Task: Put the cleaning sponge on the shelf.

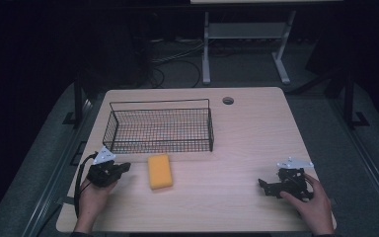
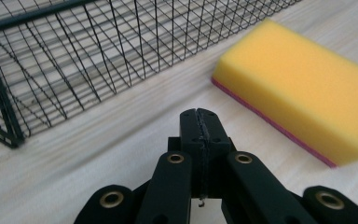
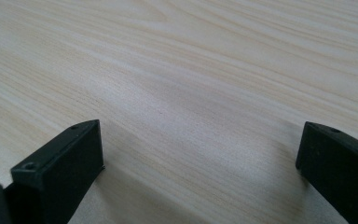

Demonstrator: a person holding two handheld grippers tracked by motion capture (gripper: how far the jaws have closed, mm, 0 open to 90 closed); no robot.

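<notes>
I hold my left gripper (image 1: 122, 168) just off the left side of the yellow sponge (image 1: 160, 171), with its jaws pressed flat together and nothing between them; in the left gripper view the two black jaws meet in a single seam over bare wood, and the sponge (image 2: 303, 93) lies ahead and to the right of them, apart from the tips. The sponge rests flat on the table (image 1: 246, 133), just in front of the near wall of the wire basket (image 1: 160, 129), close to it but not touching as far as I can tell, and a thin pink layer shows along its lower edge. The basket holds nothing that I can see through the mesh (image 2: 74, 70). My right gripper (image 1: 265, 186) sits well away at the right side of the table, its jaws spread wide over plain wood in the right gripper view, gripping nothing. As I judge it, the job is to get the sponge into the basket, and it has hardly begun: the sponge is untouched on the table and neither gripper has hold of it. What is left is nearly all of it. I would have to spread the left jaws wide enough to span the sponge, bring them around it, close, lift it over the near wall and set it down inside.
</notes>
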